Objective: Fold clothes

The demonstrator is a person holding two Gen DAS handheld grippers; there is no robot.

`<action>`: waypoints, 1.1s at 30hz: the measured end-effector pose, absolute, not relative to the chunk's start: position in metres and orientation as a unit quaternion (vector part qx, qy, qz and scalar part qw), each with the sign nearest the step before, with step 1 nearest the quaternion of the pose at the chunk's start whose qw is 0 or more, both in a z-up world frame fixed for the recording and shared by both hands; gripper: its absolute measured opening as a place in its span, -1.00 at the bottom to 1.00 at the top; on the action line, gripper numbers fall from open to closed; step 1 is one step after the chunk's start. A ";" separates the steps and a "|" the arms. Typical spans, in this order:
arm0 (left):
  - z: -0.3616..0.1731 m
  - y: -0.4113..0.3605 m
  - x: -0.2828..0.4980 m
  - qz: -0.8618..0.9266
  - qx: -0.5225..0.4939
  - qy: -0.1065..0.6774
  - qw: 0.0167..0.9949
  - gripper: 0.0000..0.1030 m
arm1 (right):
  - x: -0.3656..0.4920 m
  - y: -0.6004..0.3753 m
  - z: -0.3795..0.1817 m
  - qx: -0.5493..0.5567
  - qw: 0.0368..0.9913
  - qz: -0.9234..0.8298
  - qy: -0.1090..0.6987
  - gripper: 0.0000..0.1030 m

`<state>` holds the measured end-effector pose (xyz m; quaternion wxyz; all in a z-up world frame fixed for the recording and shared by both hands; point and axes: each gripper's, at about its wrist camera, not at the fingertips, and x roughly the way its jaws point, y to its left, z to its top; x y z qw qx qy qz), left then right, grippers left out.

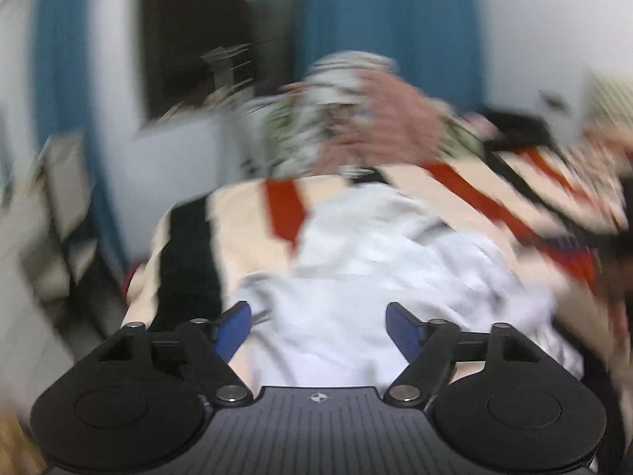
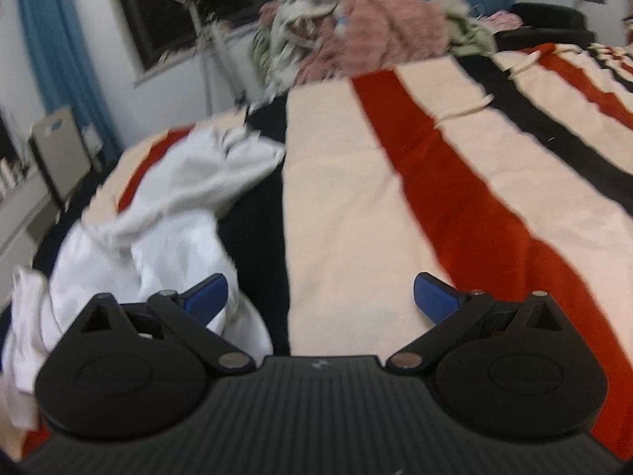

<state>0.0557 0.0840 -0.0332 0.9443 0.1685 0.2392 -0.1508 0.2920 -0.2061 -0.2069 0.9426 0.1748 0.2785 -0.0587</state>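
The white garment (image 2: 158,213) lies crumpled at the left of the striped bed (image 2: 356,198), with a laundry pile (image 2: 356,27) heaped at the far end. The left claw (image 1: 318,322) gapes wide above the white cloth, gripping nothing. The right claw (image 2: 320,297) is likewise wide and empty, over bare blanket. Best now: spread the garment flat, find a hem or corner, and pinch one layer only.

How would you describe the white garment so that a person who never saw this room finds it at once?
Find the bed with the cream, red and black striped blanket. The white garment lies crumpled near its edge, well in front of the clothes pile. It is plain white, whereas the pile is pink and patterned.
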 end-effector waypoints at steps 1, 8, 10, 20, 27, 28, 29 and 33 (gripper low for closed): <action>-0.036 0.069 0.048 -0.164 0.208 0.230 0.936 0.49 | 0.288 -0.207 -0.203 0.177 0.944 -0.060 0.270 0.98; -0.102 0.004 0.028 -0.156 0.446 0.202 0.858 0.31 | 0.264 -0.200 -0.184 0.178 0.953 -0.019 0.246 0.98; -0.113 -0.001 0.027 -0.141 0.482 0.188 0.844 0.06 | 0.257 -0.189 -0.181 0.161 0.958 -0.001 0.239 0.98; -0.055 0.030 0.030 -0.121 0.312 0.161 0.929 -0.94 | 0.228 -0.129 -0.177 0.064 0.971 0.123 0.193 0.99; -0.017 0.040 0.028 -0.153 0.220 0.161 0.950 -0.94 | 0.217 -0.074 -0.180 -0.066 0.972 0.172 0.144 0.99; -0.015 0.040 0.026 -0.159 0.209 0.161 0.951 -0.94 | 0.220 -0.067 -0.183 -0.084 0.973 0.161 0.143 0.99; -0.014 0.040 0.023 -0.164 0.198 0.161 0.953 -0.95 | 0.223 -0.062 -0.186 -0.097 0.973 0.152 0.142 0.99; -0.013 0.038 0.026 -0.184 0.150 0.157 0.959 -0.96 | 0.235 -0.067 -0.185 -0.077 0.982 0.121 0.126 0.99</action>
